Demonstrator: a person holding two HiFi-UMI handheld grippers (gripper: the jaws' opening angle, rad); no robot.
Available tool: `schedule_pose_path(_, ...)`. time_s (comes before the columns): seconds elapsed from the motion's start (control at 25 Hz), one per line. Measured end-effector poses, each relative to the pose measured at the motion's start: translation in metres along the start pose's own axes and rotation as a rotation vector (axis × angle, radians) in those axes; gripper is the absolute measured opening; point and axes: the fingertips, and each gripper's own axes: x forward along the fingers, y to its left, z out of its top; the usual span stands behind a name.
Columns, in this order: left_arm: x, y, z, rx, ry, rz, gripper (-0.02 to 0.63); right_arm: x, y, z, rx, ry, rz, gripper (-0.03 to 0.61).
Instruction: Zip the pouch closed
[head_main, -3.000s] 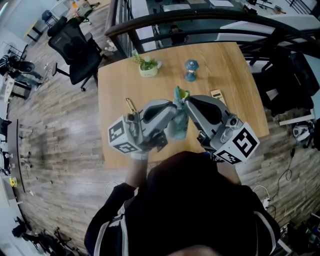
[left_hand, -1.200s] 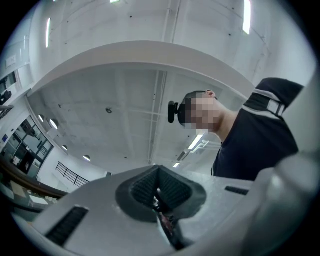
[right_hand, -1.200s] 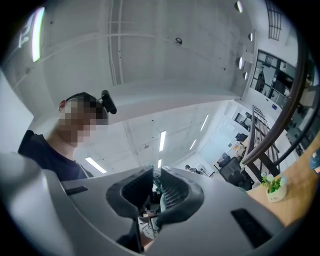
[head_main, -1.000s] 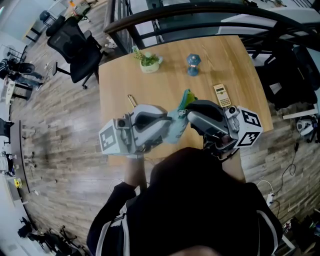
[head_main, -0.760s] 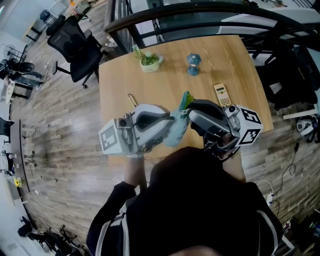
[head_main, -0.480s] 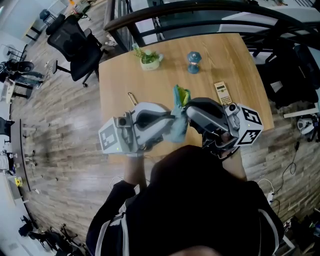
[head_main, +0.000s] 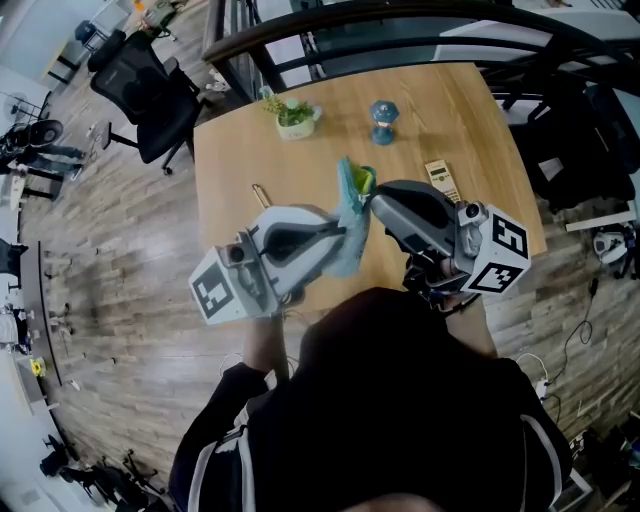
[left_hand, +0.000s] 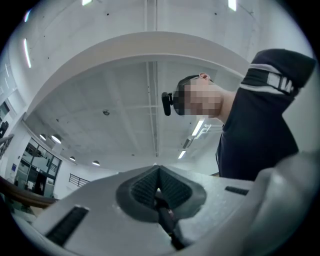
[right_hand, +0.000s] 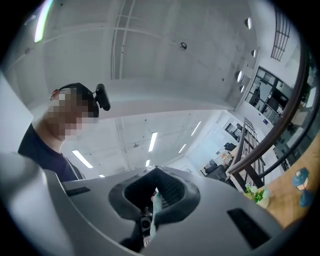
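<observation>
At the right gripper (right_hand: 156, 180), jaws pinch pale pouch (head_main: 349, 215) fabric plus a small metal bit (right_hand: 145, 221), prob. the pull; left gripper (left_hand: 159, 177) clamps a thin dark edge; pouch hangs above table (head_main: 240, 150); judged light, floppy: grip seam end, tug pull, keep taut; zip line hidden throughout.

1. Wooden table (head_main: 230, 150) lies under both grippers.
2. Potted plant (head_main: 293, 115): well beyond the left gripper (head_main: 340, 235).
3. Blue figurine (head_main: 382, 115): beyond the right gripper (head_main: 378, 203).
4. Calculator (head_main: 440, 180): just right of that gripper's tip.
5. Thin gold object (head_main: 262, 194): near the left gripper, to its left.
</observation>
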Motion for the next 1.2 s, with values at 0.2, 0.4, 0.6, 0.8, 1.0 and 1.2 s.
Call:
schedule_pose_path(0.2,-0.002,0.003,0.003,0.024,0.0,0.028,0.0,-0.014,-0.021,0.002,-0.053,0.011,-0.116,0.014)
schedule_pose_path(0.4,-0.004,0.01,0.003,0.073,0.042,0.085,0.0,-0.028,-0.041,0.007,-0.158,0.034,-0.263,0.013)
schedule_pose_path(0.6,-0.012,0.031,0.005,0.156,0.07,0.236,0.0,-0.038,-0.046,0.013,-0.264,0.044,-0.34,0.014)
schedule_pose_path(0.8,-0.022,0.047,0.007,0.174,0.069,0.352,0.0,-0.047,-0.052,0.016,-0.355,0.051,-0.436,0.014)
schedule_pose_path(1.0,-0.039,0.065,0.003,0.193,0.106,0.476,0.0,-0.052,-0.055,0.02,-0.423,0.061,-0.512,0.014)
schedule_pose_path(1.2,-0.061,0.088,0.001,0.183,0.156,0.63,0.0,-0.061,-0.059,0.025,-0.477,0.07,-0.576,0.014)
